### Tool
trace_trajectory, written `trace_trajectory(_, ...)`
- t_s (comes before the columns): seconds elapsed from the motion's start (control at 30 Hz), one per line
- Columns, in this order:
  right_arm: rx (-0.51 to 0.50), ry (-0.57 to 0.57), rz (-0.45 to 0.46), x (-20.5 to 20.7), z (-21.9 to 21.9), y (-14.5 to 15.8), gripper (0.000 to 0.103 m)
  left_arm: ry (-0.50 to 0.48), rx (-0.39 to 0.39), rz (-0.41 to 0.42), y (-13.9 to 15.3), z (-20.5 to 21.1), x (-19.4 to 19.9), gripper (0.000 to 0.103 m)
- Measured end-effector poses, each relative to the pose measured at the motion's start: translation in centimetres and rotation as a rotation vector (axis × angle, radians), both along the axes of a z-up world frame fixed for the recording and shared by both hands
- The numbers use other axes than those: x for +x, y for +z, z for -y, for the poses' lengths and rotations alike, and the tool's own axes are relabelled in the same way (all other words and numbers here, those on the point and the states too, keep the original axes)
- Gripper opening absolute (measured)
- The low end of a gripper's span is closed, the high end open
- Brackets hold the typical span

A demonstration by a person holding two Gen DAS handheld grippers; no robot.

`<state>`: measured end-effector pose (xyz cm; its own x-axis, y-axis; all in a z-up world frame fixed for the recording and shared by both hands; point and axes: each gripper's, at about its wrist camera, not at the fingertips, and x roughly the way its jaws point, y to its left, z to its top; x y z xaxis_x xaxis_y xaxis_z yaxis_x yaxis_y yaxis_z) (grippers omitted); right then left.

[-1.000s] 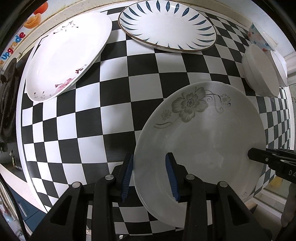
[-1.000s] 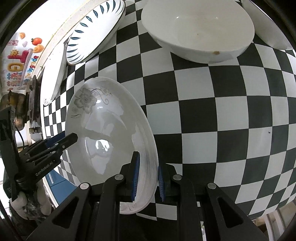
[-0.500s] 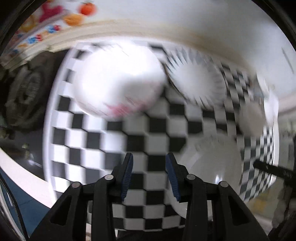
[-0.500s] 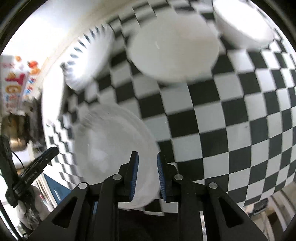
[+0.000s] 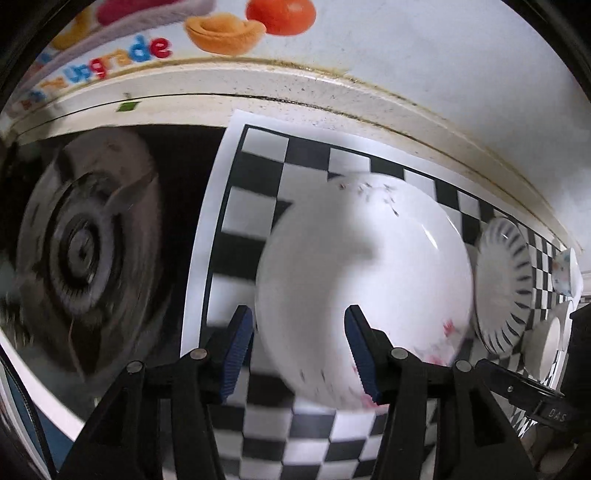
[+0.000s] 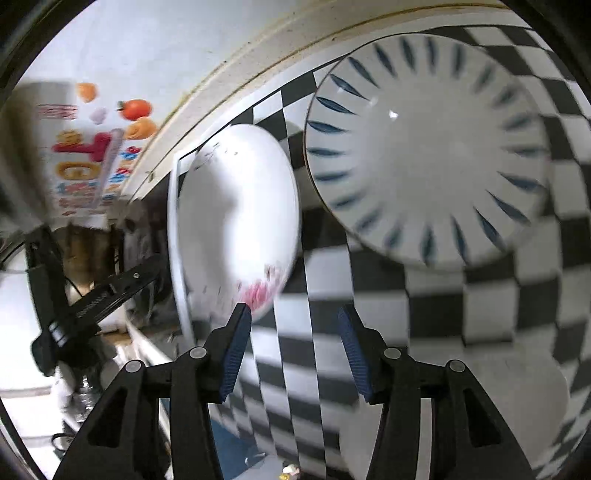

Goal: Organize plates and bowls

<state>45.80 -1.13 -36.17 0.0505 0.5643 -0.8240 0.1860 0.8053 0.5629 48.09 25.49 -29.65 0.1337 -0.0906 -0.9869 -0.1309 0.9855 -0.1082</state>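
A white plate with red flowers [image 5: 364, 273] lies on the checkered mat at the back left; it also shows in the right wrist view [image 6: 236, 225]. My left gripper [image 5: 299, 350] is open, its fingers on either side of the plate's near rim, empty. A white plate with blue leaf marks [image 6: 428, 147] lies to its right, also in the left wrist view [image 5: 504, 291]. My right gripper [image 6: 295, 349] is open and empty above the mat, between the two plates. A white dish edge [image 6: 517, 417] shows at lower right.
A gas stove burner [image 5: 81, 251] sits left of the checkered mat [image 5: 258, 177]. The wall with a colourful sticker [image 5: 221, 29] runs along the back. White bowls [image 5: 550, 339] and a patterned cup [image 5: 563, 273] stand at the far right.
Both grippers have let go of the grey-flower plate and opened wide. Both have swung left and back toward the red-flower plate and the blue-leaf plate. The frames are motion-blurred.
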Motion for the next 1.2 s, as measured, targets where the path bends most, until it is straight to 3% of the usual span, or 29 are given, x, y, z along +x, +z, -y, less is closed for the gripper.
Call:
trace_trajectory(0.27, -0.049, -0.023, -0.02, 4.3, -2.3, -3.2, 0.05, -0.094, 0.032, -0.11, -4.4, 0.0, 4.7, 0.05)
trace_trajectory(0.37, -0.058, -0.027, -0.043, 5.0, -2.8, -4.0, 0.04, -0.135, 0.038, -0.132, -5.6, 0.5, 5.0, 0.042)
trace_trajectory(0.47, -0.053, -0.039, -0.055, 5.4, -3.1, -4.9, 0.022, -0.151, 0.034, -0.108, -5.4, 0.7, 4.6, 0.037)
trace_trajectory(0.53, -0.084, -0.02, -0.044, 5.5, -3.5, -5.0, 0.015, -0.147, 0.038, -0.091, -5.1, 0.5, 3.9, 0.033)
trace_trajectory(0.67, -0.149, 0.032, 0.002, 5.8, -4.5, -4.7, 0.015, -0.144, 0.046, -0.08, -4.7, 0.3, 1.7, 0.024)
trace_trajectory(0.93, -0.155, 0.079, 0.018, 3.8, -4.3, -3.4, 0.014, -0.113, 0.065, -0.014, -3.0, 1.5, -3.9, 0.024)
trace_trajectory(1.2, -0.154, 0.106, 0.068, -0.2, -1.9, -0.1, 0.014, -0.119, 0.039, 0.066, 2.0, 2.1, -10.5, 0.024)
